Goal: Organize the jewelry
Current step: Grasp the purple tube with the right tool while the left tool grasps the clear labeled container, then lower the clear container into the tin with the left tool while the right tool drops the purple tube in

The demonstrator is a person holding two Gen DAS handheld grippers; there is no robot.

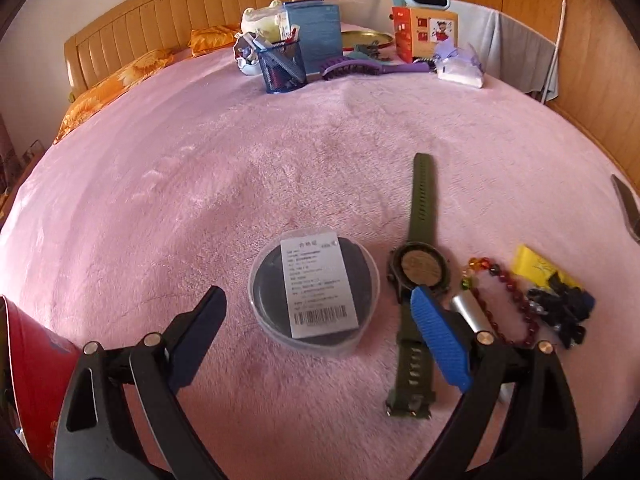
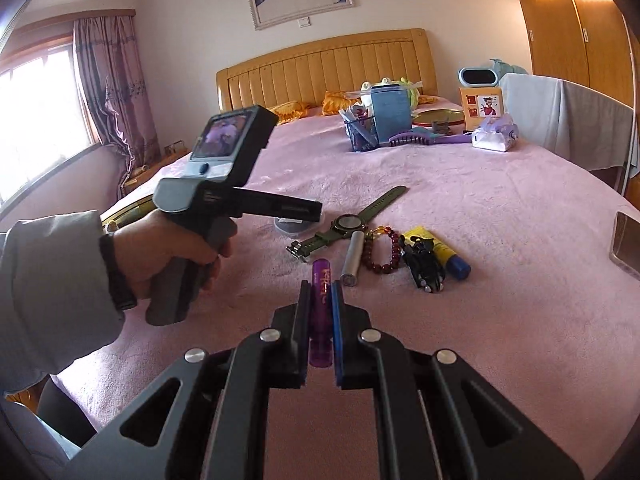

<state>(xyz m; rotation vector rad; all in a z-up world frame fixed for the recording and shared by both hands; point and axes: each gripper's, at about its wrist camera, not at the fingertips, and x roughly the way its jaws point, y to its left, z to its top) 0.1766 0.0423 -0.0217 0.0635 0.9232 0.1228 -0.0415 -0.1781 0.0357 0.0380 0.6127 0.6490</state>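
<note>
pink bed bearing watch, beads, round case.

Left claw open, right claw clamped

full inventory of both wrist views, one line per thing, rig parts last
round clear box: 1, clear with white label, on the pink blanket between the left fingers
watch: 1, olive green, right of the box
silver tube: 1, beside the watch
bead bracelet: 1, dark red, right of the silver tube
black clip: 1, lying on the yellow tube
purple tube: 1, held in the right gripper
pen cup: 1, blue mesh, far end of bed
hairbrush: 1, purple, far end
left gripper: open, over the box
right gripper: shut on purple tube
</note>
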